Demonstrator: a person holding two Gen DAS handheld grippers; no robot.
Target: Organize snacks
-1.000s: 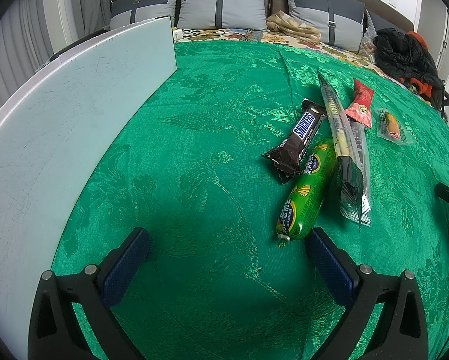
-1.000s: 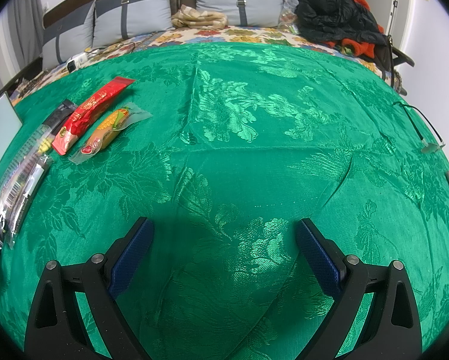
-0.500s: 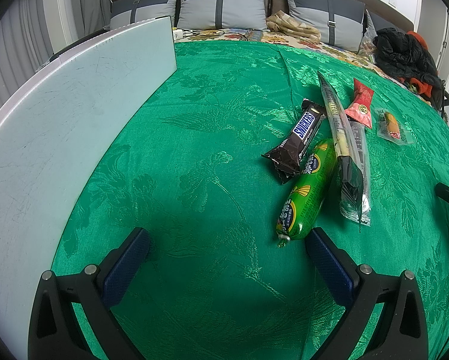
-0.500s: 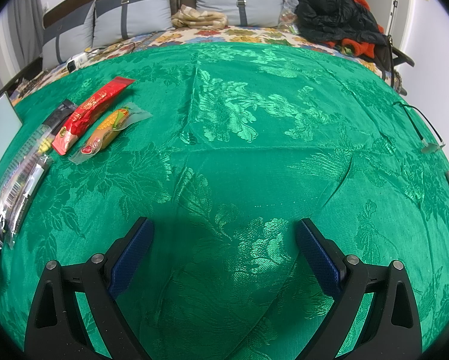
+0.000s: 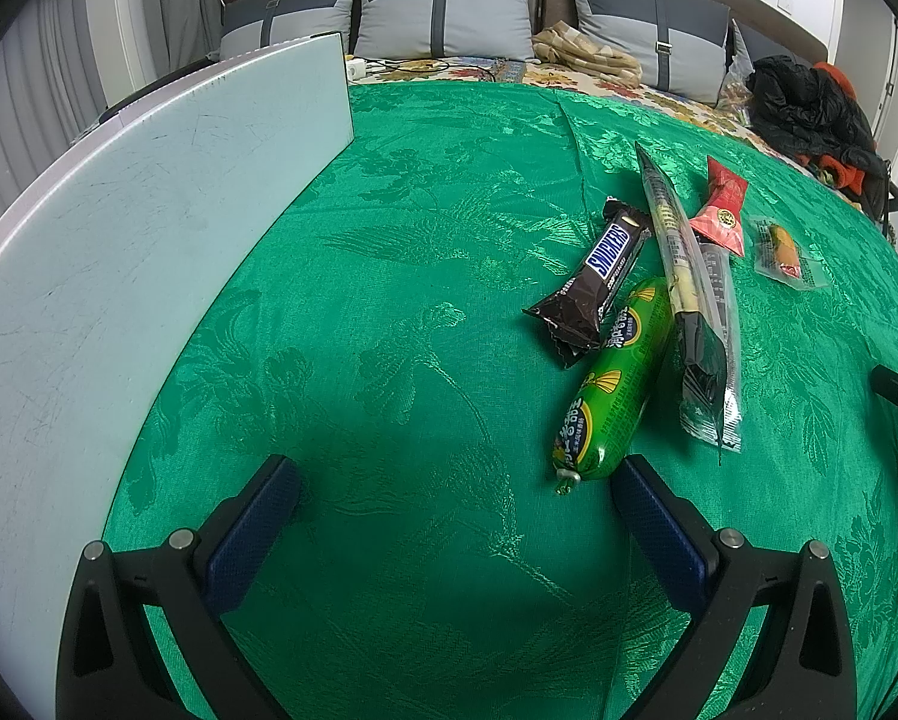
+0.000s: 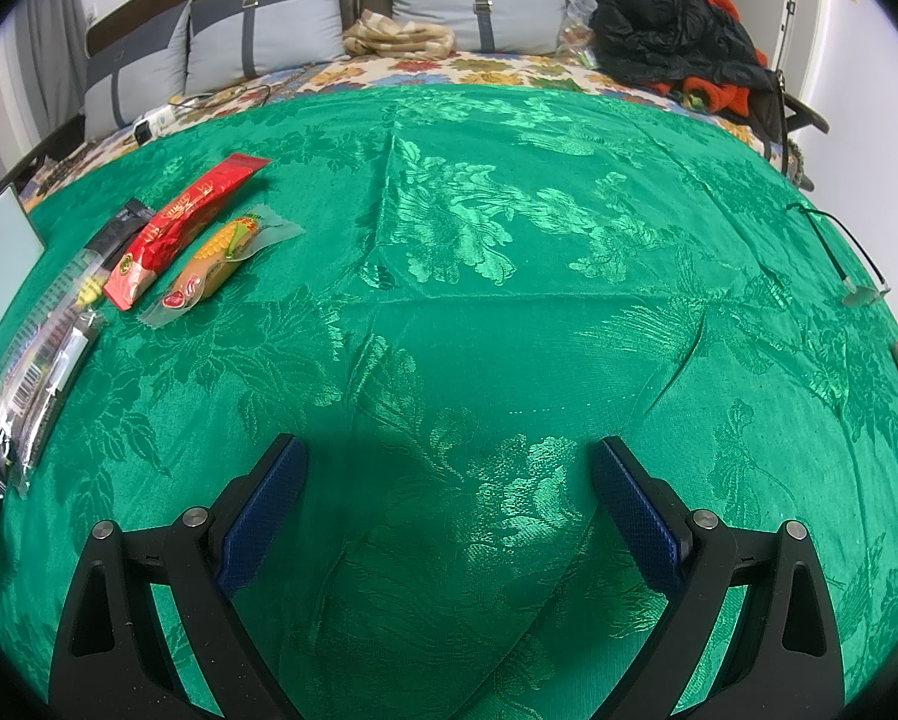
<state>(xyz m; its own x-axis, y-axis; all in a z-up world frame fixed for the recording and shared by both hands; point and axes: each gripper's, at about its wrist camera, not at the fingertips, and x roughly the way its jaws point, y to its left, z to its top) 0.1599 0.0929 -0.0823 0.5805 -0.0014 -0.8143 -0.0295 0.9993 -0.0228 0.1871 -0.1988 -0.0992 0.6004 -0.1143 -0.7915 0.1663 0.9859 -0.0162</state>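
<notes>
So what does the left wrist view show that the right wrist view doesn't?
Only the left wrist view shows the Snickers bar, the green sausage beside it and most of the pale board. Only the right wrist view shows the thin black cable at the cloth's far right edge. Both show the green cloth, the red packet, the corn sausage pack, the long clear packets, and an open, empty tool: left tool, right tool.

Right gripper [image 6: 449, 501] is held wide open over shiny green patterned cloth [image 6: 508, 300]; long red snack packet [image 6: 176, 231] is seen far left.
</notes>
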